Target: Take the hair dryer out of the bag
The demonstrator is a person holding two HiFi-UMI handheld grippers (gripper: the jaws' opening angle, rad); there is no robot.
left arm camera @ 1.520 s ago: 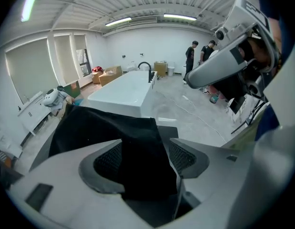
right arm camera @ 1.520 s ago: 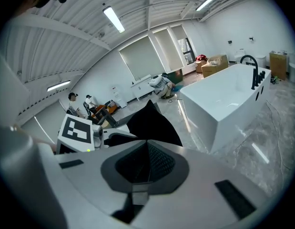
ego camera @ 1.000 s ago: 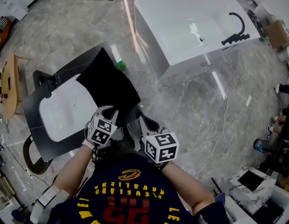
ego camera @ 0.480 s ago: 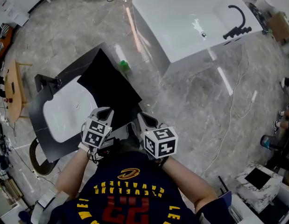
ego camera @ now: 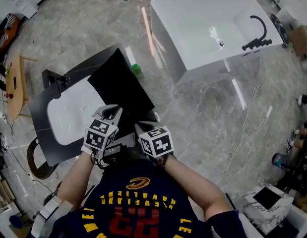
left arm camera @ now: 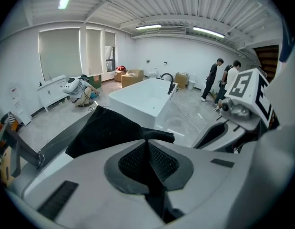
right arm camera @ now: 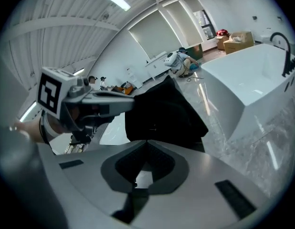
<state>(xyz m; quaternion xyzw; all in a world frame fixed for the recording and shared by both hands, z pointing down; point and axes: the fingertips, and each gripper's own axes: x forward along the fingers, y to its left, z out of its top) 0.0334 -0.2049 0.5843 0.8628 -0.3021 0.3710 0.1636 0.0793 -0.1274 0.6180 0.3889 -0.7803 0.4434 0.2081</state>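
Our left gripper has its jaws pressed together on a fold of the black bag, at the bag's near edge. Our right gripper is just beside it, its jaws together with nothing between them. The black bag lies on the dark counter, partly over the white basin. No view shows the hair dryer.

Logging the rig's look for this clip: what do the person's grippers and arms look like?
Both the left gripper and right gripper have pale grey moulded bodies with dark, mesh-textured pads. Each carries a white cube printed with black square markers. The person wears a dark navy jersey with yellow lettering and red numerals.
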